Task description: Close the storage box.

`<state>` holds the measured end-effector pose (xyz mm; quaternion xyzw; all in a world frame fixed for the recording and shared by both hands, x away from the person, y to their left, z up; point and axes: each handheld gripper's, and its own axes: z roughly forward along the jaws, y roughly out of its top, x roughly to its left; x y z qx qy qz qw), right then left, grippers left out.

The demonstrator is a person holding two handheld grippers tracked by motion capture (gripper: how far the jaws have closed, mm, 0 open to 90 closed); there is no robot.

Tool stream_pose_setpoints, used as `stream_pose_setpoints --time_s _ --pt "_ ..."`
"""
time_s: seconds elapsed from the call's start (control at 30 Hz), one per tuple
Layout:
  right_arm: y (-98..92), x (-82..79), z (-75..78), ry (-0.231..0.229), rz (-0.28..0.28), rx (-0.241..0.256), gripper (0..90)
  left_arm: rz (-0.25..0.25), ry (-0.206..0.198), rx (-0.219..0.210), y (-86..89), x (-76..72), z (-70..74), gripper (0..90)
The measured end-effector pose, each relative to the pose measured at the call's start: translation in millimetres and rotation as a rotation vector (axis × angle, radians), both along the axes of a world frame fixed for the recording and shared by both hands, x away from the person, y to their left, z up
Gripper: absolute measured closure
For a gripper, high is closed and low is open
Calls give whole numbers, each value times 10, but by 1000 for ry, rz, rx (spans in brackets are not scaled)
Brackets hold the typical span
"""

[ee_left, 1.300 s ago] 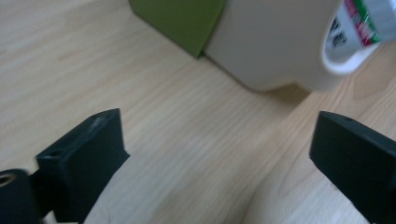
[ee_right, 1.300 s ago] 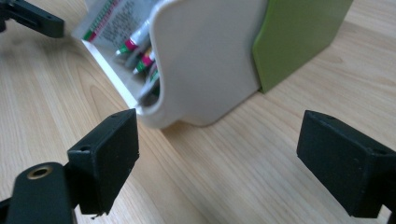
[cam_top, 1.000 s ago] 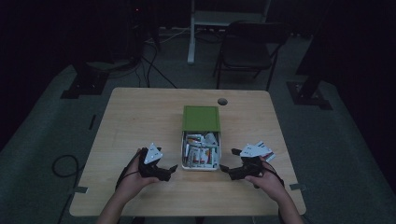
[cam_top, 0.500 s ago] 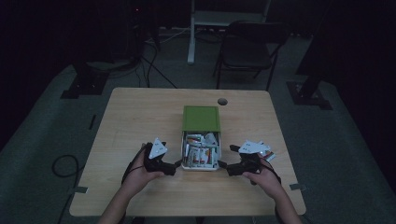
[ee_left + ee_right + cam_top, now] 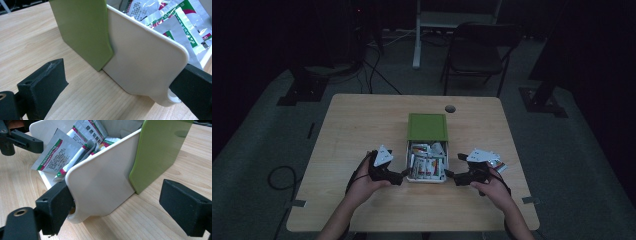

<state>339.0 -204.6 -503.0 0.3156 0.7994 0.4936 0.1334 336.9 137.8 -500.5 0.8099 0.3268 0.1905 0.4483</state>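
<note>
White box (image 5: 428, 176) of sachets sits between left gripper (image 5: 400, 177) and right gripper (image 5: 451, 176); both spread wide.

Colours on my bench: cream, green, black, pale wood.

I see a cream-white box (image 5: 427, 176) with an olive-green lid (image 5: 427, 126) at its twelve o'clock end. The sachets (image 5: 53, 155) inside are silver foil, with green-and-red corner bands and dark print on white panels. Both my grippers, left gripper (image 5: 403, 176) and right gripper (image 5: 448, 176), have matte black fingers (image 5: 42, 87) and a pale grey plate on top. The bench (image 5: 357, 125) is light wood with fine straight grain, and the floor (image 5: 257, 130) around it is dull grey.
</note>
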Motion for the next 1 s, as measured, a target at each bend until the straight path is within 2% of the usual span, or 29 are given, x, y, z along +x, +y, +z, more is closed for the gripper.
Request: stream_pose_setpoints --time_s 0.63,1.0 --pt "14 119 22 -8 -29 -23 116 20 -3 5 -21 122 4 27" --pt "14 202 47 -7 -80 -19 116 32 -8 -13 -38 193 20 27"
